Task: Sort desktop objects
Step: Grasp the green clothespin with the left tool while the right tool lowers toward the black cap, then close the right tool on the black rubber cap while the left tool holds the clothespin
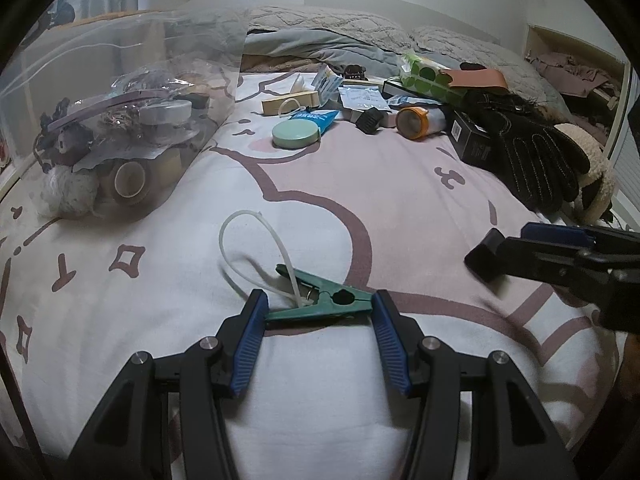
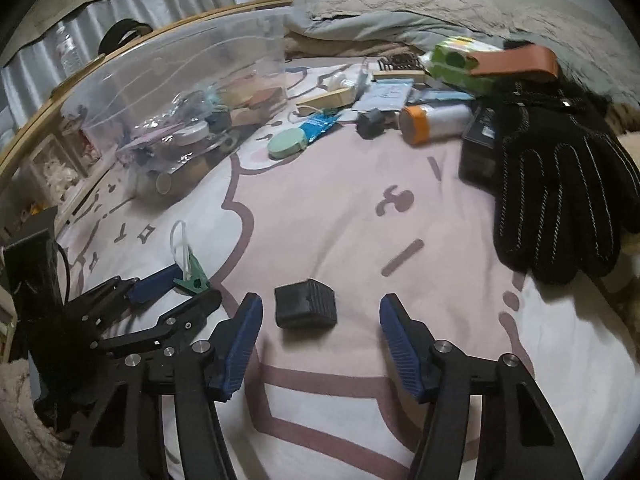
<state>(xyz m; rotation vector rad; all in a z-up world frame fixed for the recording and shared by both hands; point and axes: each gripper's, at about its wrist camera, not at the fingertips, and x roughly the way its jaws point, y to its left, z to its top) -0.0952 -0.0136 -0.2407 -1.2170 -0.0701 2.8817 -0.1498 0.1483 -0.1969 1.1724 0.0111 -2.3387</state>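
Here: clear bin (image 1: 120, 60) holds tape rolls, tins; left fingers (image 1: 256, 312) pinch green clip (image 1: 320, 304); right fingers (image 2: 248, 328) apart.

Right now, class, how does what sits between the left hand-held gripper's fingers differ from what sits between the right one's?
The left hand-held gripper is closed on a green clip that carries a white loop; the right hand-held gripper stands open, clear of a small black block. The green clip is long and thin, the small black block squat. Both lie on the bedsheet.
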